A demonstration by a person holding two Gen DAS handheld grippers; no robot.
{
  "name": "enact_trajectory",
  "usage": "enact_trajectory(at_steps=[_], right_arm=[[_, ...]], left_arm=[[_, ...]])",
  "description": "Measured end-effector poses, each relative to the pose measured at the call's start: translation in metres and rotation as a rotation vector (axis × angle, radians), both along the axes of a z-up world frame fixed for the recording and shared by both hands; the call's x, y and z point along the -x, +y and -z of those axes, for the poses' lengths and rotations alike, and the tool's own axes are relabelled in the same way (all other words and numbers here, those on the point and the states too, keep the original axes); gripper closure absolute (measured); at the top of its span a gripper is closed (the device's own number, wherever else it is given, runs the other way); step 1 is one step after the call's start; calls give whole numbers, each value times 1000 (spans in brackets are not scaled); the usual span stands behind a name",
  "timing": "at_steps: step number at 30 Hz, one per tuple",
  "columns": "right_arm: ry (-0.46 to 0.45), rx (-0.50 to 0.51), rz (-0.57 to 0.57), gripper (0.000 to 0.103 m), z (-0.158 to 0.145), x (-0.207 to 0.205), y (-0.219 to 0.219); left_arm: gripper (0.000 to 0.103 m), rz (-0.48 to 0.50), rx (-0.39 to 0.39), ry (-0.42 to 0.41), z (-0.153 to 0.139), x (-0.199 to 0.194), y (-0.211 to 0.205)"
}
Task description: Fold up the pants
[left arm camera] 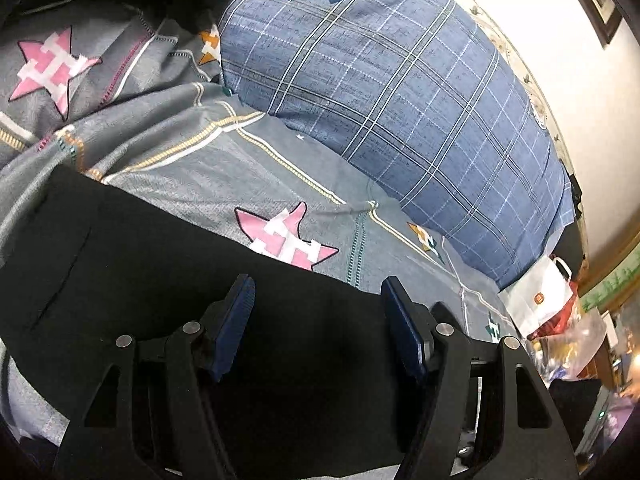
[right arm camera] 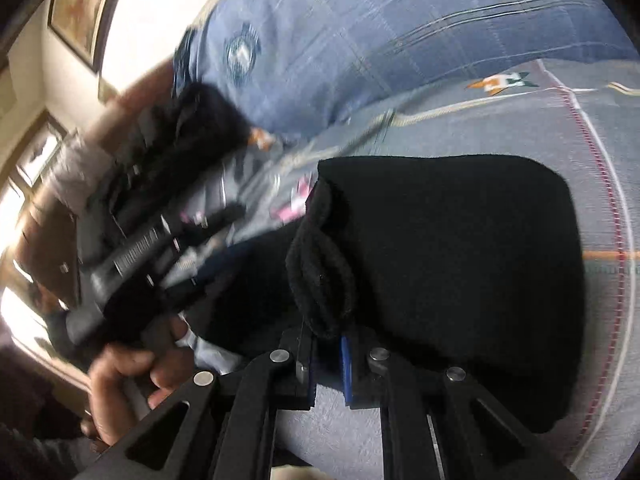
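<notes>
We see black pants point(left arm camera: 168, 280) lying on a bed, on a grey sheet point(left arm camera: 256, 168) printed with pink stars point(left arm camera: 286, 240). In the left wrist view the pants spread across the lower half of the picture, their far edge running just below one star and covering its lower tips. A long slit-like seam shows on the cloth at the left.

Our left gripper point(left arm camera: 318, 320) hangs over the pants with its jaws released, well apart; nothing sits between the blue pads point(left arm camera: 236, 324), and we see only dark cloth beneath the gap.

In the right wrist view the pants point(right arm camera: 460, 272) form a folded, rounded mass on the sheet point(right arm camera: 520, 128). Our right gripper point(right arm camera: 326, 364) is clenched on a thick rolled edge of the pants that rises straight from between its nearly closed jaws. To the left, blurred, a hand point(right arm camera: 128, 376) grips the handle of the left gripper point(right arm camera: 160, 232).

A blue plaid pillow point(left arm camera: 380, 92) with a round crest lies along the far side of the bed, touching the sheet. Beyond its end stand a white paper bag point(left arm camera: 536, 300) and clear plastic bags point(left arm camera: 576, 344). A framed picture point(right arm camera: 80, 8) hangs on the pale wall.
</notes>
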State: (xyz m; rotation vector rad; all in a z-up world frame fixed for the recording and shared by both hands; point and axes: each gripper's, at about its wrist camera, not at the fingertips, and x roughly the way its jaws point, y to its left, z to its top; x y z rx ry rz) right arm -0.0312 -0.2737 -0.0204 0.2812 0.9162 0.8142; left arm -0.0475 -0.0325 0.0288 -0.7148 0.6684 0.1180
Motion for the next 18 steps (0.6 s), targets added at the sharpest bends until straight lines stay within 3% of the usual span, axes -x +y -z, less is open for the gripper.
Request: enact_trajectory(at_steps=[5,9,12,13,14,15,18], right_arm=[[21,75,-37,94,12,-3,12],[-18,119,-47,94,13,1,19],[-36,136,-51,90,11,3,21],[-46,136,-53,82,10,5,24],[-52,116,-73,70,9,8,26],[-55,97,-87,66,8,10,27],[-23,-30,-179,65,3,17,28]], left_arm=[[37,6,19,-1,0,0,0],[37,12,9,-8,-2,0,-2],[37,16,5,-5,-1,-1,-3],[37,19,3,-6,-1,-1,-4],[37,26,2,-8,-1,-1,-5],[37,34,1,-12,-2,-1,-6],[37,47,-7,-27,-4,0,-8]])
